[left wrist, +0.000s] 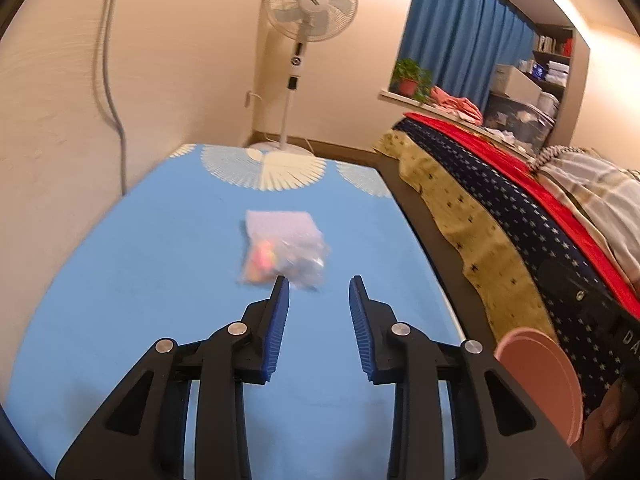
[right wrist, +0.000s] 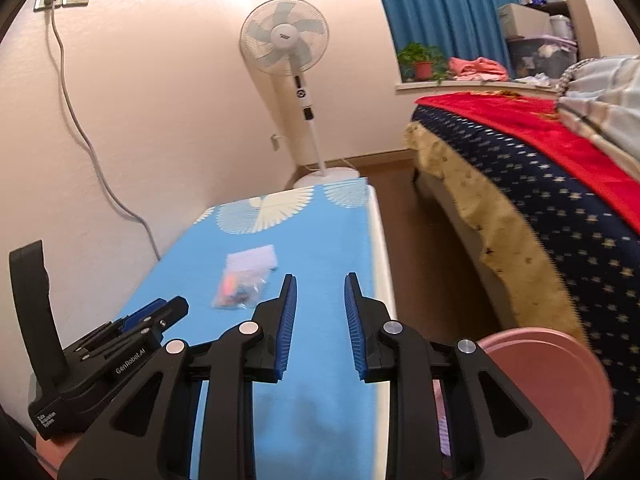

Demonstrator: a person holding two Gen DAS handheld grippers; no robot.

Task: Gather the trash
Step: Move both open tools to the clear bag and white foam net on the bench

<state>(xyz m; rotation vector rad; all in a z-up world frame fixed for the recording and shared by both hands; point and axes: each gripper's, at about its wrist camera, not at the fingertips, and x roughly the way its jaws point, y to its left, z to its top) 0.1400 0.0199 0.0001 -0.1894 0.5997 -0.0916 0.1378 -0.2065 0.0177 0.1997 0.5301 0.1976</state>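
Note:
A small clear plastic bag [left wrist: 284,248] with pink, orange and dark bits inside lies on the blue tablecloth [left wrist: 120,280]. My left gripper [left wrist: 319,282] hovers just short of the bag, open, nothing between its blue pads; the bag's near corner sits by the left fingertip. In the right wrist view the same bag [right wrist: 246,280] lies ahead and to the left of my right gripper [right wrist: 320,278], which is open and holds nothing, near the table's right edge. My left gripper [right wrist: 172,305] shows at the lower left there, pointing toward the bag.
A pink round container [right wrist: 552,380] sits low at the right, beside the table and a bed [right wrist: 540,208] with a starred blue cover. A standing fan [right wrist: 286,40] is beyond the table's far end. A grey cable [right wrist: 88,152] runs down the wall.

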